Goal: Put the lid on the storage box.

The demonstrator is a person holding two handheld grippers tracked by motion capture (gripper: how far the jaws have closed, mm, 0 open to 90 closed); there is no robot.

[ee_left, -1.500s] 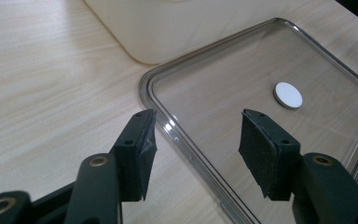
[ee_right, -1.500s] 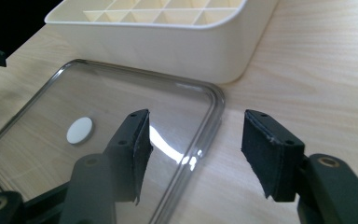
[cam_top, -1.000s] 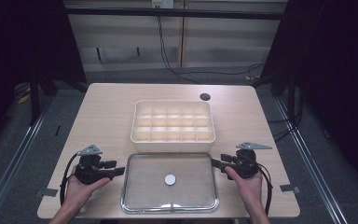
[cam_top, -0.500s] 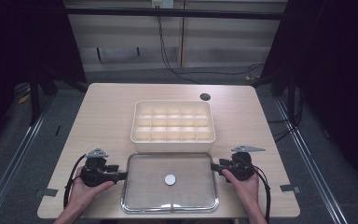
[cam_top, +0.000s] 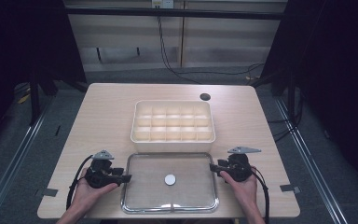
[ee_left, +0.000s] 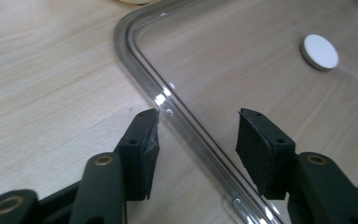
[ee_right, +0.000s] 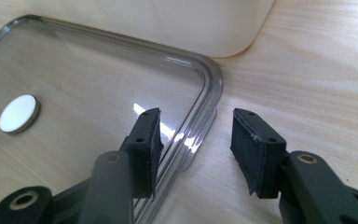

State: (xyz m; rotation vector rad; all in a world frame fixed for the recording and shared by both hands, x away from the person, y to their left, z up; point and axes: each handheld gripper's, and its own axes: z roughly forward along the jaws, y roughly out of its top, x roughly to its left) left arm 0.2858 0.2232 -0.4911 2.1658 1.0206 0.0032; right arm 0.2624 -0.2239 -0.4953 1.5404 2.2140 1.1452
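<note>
We set our left gripper [cam_top: 125, 177] and right gripper [cam_top: 213, 166] astride the lid [cam_top: 169, 207] edges, both open but closing, ready to lift it evenly.

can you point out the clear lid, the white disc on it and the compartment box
clear lid [cam_top: 142, 193]: high view, bare left part of its pane
white disc [cam_top: 169, 179]: high view, its middle
compartment box [cam_top: 172, 143]: high view, its near outer wall
</note>
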